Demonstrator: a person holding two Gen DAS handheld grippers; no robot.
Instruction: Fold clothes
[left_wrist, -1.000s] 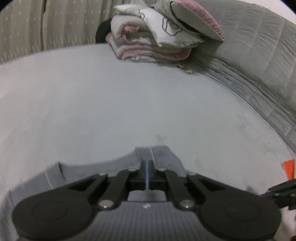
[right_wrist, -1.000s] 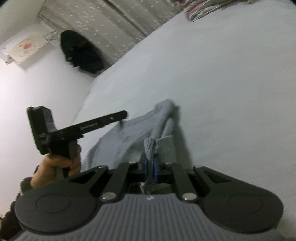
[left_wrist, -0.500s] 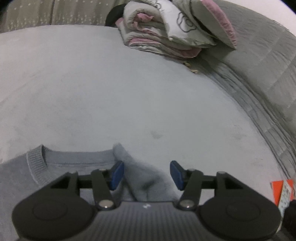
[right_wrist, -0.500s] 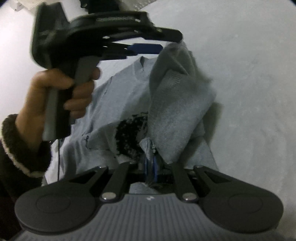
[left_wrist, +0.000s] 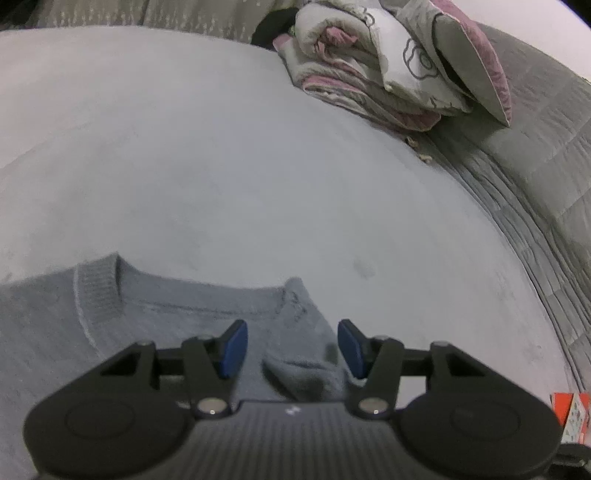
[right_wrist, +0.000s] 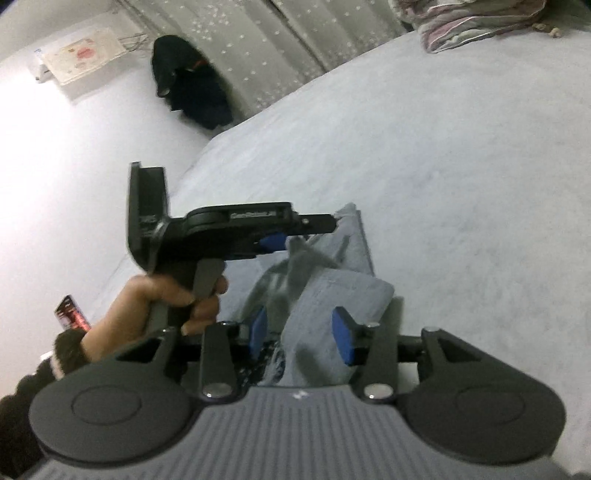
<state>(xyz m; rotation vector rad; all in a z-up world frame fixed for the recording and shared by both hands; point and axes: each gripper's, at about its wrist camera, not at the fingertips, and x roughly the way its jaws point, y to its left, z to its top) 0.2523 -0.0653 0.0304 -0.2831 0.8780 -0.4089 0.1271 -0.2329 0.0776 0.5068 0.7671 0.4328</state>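
Note:
A grey knit sweater (left_wrist: 166, 325) lies flat on the pale grey bed (left_wrist: 240, 177), its ribbed collar to the left. My left gripper (left_wrist: 291, 349) is open just above the sweater's shoulder, and a rumpled fold lies loose between its blue pads. In the right wrist view a hand (right_wrist: 159, 306) holds the left gripper (right_wrist: 295, 236) over the far edge of the sweater (right_wrist: 343, 291). My right gripper (right_wrist: 299, 338) is opening. A folded-over piece of the sweater lies between its pads, and they do not press on it.
A pile of folded pink-and-white bedding (left_wrist: 388, 70) sits at the far end of the bed. A grey quilted cover (left_wrist: 535, 177) runs along the right side. An orange-red packet (left_wrist: 570, 413) is at the lower right. A dark garment (right_wrist: 188, 96) hangs by the curtain (right_wrist: 277, 33).
Both grippers were shut on the sweater and have opened, the left first and the right after. The lifted fold has dropped onto the sweater. The left gripper has sunk towards the bed.

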